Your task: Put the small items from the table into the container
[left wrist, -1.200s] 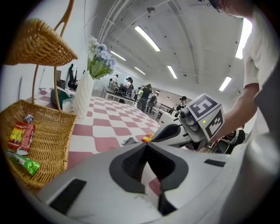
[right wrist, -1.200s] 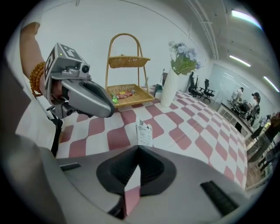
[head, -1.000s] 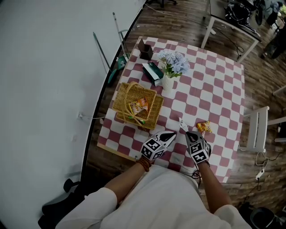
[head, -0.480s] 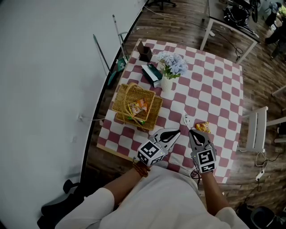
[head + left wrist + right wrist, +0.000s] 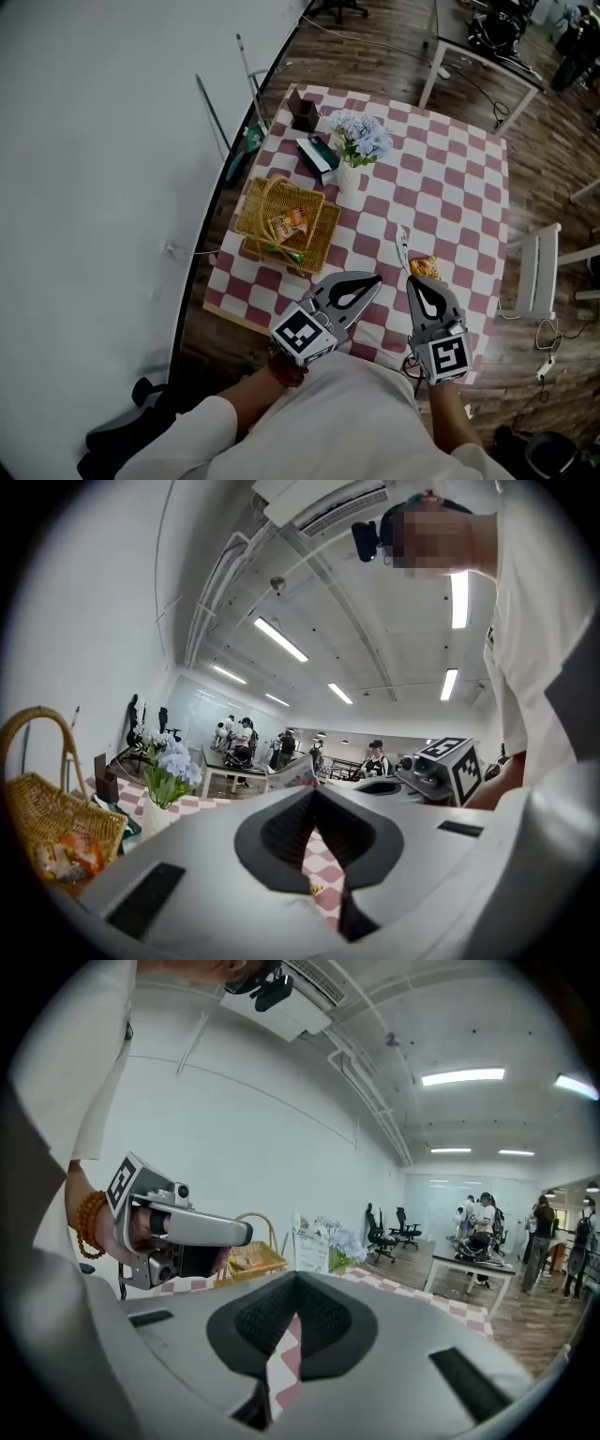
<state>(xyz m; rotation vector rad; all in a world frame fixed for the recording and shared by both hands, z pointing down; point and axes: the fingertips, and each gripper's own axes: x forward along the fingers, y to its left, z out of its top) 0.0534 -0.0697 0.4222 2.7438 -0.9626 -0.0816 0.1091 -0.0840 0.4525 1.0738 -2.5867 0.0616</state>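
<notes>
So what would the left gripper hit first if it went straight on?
Probably the white packet in the right gripper, just ahead of the left gripper; depth is unclear.

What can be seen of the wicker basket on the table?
The basket is straw-coloured woven wicker, roughly rectangular, with an arched handle standing upright over it. It sits flat on the checked tablecloth near the table's left edge, close to the flower vase but apart from it. Inside lie orange snack packets and a green item too small to identify.
</notes>
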